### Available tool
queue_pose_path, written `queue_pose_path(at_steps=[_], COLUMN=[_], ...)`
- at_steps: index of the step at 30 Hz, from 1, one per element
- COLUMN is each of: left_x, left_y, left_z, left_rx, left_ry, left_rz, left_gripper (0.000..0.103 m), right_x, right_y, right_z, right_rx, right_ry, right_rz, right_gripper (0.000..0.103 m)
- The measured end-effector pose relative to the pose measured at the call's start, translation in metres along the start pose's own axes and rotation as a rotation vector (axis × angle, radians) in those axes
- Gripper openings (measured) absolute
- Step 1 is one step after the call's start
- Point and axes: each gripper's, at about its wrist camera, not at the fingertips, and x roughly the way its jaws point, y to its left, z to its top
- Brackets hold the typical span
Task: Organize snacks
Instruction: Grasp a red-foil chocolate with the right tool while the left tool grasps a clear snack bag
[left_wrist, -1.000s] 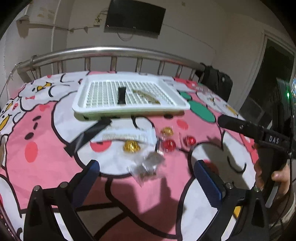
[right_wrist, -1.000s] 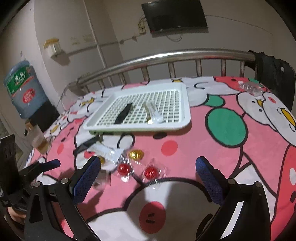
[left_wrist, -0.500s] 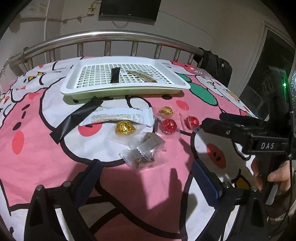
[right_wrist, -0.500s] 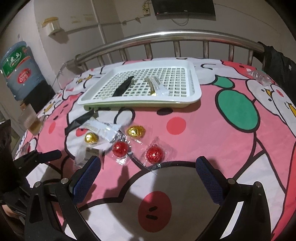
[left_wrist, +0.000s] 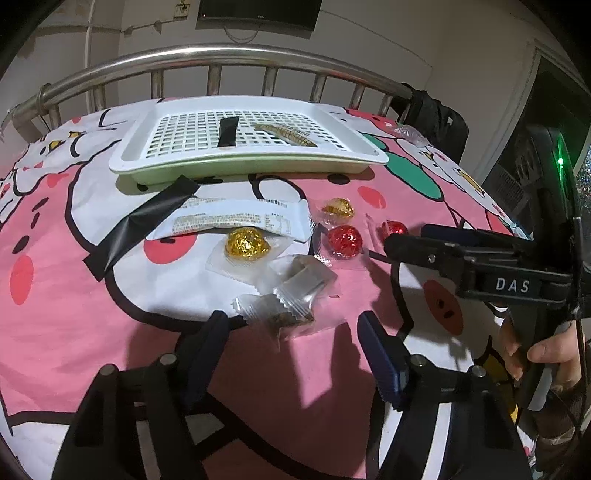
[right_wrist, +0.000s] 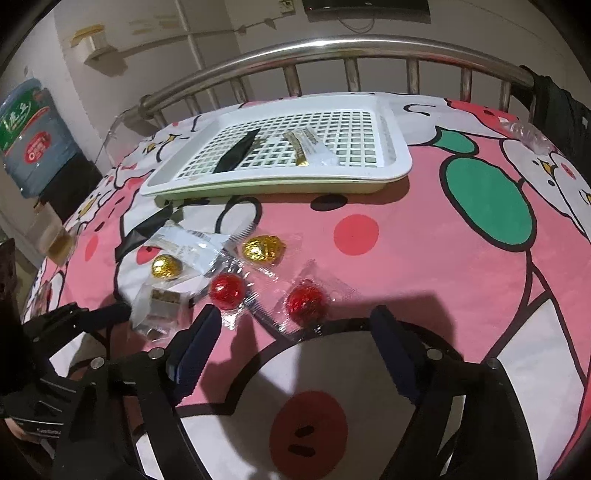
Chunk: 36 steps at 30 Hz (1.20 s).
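Between padded claws (right_wrist: 291, 332) — crinkly foil-wrapped (red) ball (right_wrist: 306, 303).

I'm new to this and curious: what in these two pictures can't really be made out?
- White packet: print too small to read, left wrist view.
- Black strip: far end runs under the white tray, both views.
- Clear-wrapped brown snacks: contents blurred by crinkled wrap.
- Cup beside the bed: dim, near the right wrist view's edge.
- Wall screen: cut off by the top edge.

You are in a bedroom at home: a bed (right_wrist: 461, 280) with a cartoon sheet, a steel headboard rail (left_wrist: 221, 55), a wall-mounted TV (left_wrist: 258, 13) and a water dispenser bottle (right_wrist: 31, 133).
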Motion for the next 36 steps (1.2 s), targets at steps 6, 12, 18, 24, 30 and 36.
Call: queue_pose_path(at_steps=[6, 12, 18, 24, 30, 36], left_x=[0.002, 0.000, -0.001, -0.003, -0.011, -0.027], left_y=[0.000, 0.006, 0.006, 0.009, 0.009, 0.009], left_z=[0.001, 0.001, -0.001, -0.004, -0.006, -0.008], left_rx=[0.007, -0.021, -0.017, -0.038, -0.052, -0.050], left_ry=[-0.015, -0.020, -0.013, -0.014, -0.023, -0.054], left_rz=[0.015, 0.002, -0.010, -0.033, -0.037, -0.024], left_gripper=[0.061, 0.044, 0.031, 0.030, 0.030, 0.029], right_x=[0.008, 0.010, 0.011, 0.010, 0.007, -0.004], right_y=[-0.003, 0.001, 0.006, 0.008, 0.006, 0.010], right_z=[0.002, 0.004, 0.002, 0.001, -0.001, -0.005], right_rx=[0.003, -0.019, -0.052, -0.068, -0.048, -0.044], right_ry=[0.022, 0.019, 0.008, -0.003, -0.013, -0.035], right_rz=[-0.001, -0.008, -0.036, -0.042, -0.010, 0.018], right_gripper=[0.067, 0.061, 0.038, 0.030, 0.027, 0.026])
